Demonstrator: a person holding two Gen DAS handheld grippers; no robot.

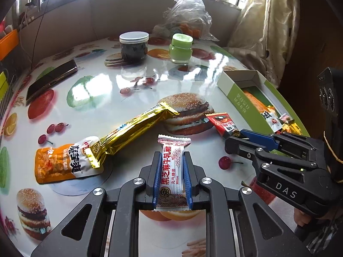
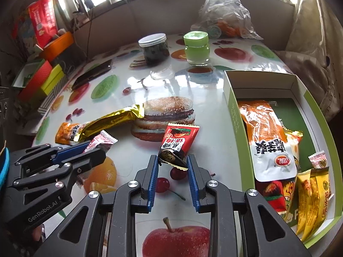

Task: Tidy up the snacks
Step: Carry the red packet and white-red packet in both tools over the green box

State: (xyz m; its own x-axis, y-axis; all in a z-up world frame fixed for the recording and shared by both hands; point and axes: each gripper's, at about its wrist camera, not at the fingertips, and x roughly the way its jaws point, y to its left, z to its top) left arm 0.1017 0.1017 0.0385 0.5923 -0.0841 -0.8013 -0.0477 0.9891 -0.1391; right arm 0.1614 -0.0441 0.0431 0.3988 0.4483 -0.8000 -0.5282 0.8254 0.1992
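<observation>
My left gripper point(image 1: 171, 157) is shut on a white and red candy packet point(image 1: 172, 167); it also shows in the right wrist view point(image 2: 100, 142). My right gripper point(image 2: 172, 160) is open, its fingers astride the near end of a red and black snack packet point(image 2: 179, 142), which also shows in the left wrist view point(image 1: 223, 124). A long gold packet point(image 1: 133, 128) lies across an orange pouch point(image 1: 57, 162) at left. A green and white box point(image 2: 232, 111) at right holds several snack packets, among them an orange pouch point(image 2: 263, 128).
A dark jar with a white lid point(image 1: 134, 47), a green jar point(image 1: 181, 48) and a clear plastic bag point(image 1: 186, 12) stand at the back. A phone point(image 1: 51, 78) lies at far left. Coloured boxes point(image 2: 40, 79) sit beyond the table's left edge.
</observation>
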